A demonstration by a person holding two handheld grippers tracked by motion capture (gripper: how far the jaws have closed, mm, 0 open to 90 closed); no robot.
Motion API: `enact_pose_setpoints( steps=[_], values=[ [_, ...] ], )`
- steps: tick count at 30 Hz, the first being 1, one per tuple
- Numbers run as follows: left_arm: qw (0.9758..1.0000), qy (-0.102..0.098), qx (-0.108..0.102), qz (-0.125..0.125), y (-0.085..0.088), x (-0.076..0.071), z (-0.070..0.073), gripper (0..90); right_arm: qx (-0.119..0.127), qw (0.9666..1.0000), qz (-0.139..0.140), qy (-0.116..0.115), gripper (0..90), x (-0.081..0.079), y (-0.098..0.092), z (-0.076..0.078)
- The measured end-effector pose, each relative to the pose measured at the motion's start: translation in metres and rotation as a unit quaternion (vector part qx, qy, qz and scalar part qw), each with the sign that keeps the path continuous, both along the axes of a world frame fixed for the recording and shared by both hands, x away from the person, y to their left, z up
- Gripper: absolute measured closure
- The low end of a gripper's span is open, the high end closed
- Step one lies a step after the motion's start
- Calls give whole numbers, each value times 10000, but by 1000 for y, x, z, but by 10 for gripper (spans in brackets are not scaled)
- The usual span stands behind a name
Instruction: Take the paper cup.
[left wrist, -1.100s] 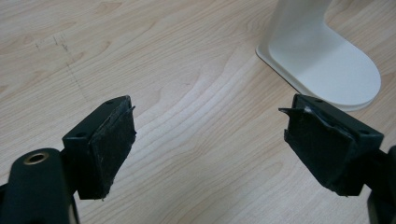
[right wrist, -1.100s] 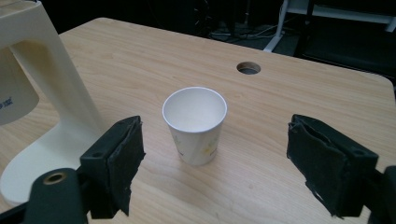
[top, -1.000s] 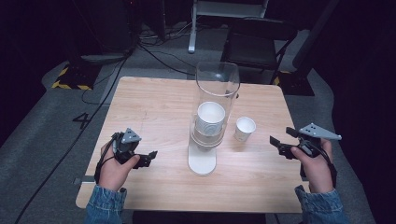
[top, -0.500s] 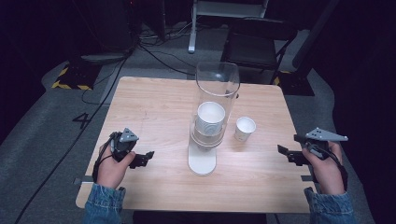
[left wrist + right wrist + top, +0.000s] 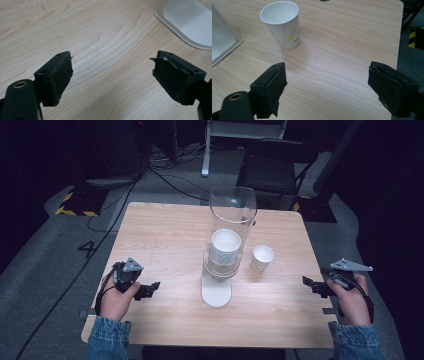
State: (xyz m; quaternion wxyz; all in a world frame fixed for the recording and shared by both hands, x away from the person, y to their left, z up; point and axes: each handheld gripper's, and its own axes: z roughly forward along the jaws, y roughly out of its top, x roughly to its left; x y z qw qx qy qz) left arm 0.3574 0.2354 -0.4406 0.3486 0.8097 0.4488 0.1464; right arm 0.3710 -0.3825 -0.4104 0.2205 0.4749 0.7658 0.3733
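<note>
A tall clear tube dispenser point(image 5: 231, 220) stands on a white base point(image 5: 216, 293) at mid-table, with a stack of paper cups point(image 5: 225, 247) inside it. A single white paper cup point(image 5: 262, 258) stands upright just right of it, also in the right gripper view point(image 5: 282, 25). My left gripper point(image 5: 151, 288) rests near the table's front left, open over bare wood point(image 5: 111, 60), and the white base point(image 5: 186, 22) lies ahead to its right. My right gripper point(image 5: 308, 283) is at the front right; its jaws have just been opening and stand open point(image 5: 327, 68) with nothing between them.
The wooden table point(image 5: 165, 235) sits on grey carpet. A black chair point(image 5: 277, 165) stands behind its far edge, and cables trail on the floor at the back left. The table's right edge point(image 5: 398, 50) runs close beside my right gripper.
My right hand has drawn back toward the table's front right corner and dropped a little. The left hand has barely shifted.
</note>
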Motion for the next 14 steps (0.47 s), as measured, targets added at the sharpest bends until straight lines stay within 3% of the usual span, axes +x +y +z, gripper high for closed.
enact_pose_setpoints(
  steps=[5, 14],
  values=[
    [10000, 11, -11, -4, 0, 0, 0, 160, -105, 9998, -147, 52, 159, 1, -4, -2],
    [10000, 8, -35, -32, 0, 0, 1, 160, -111, 9999, -85, 24, 159, 2, 0, -3]
  ],
)
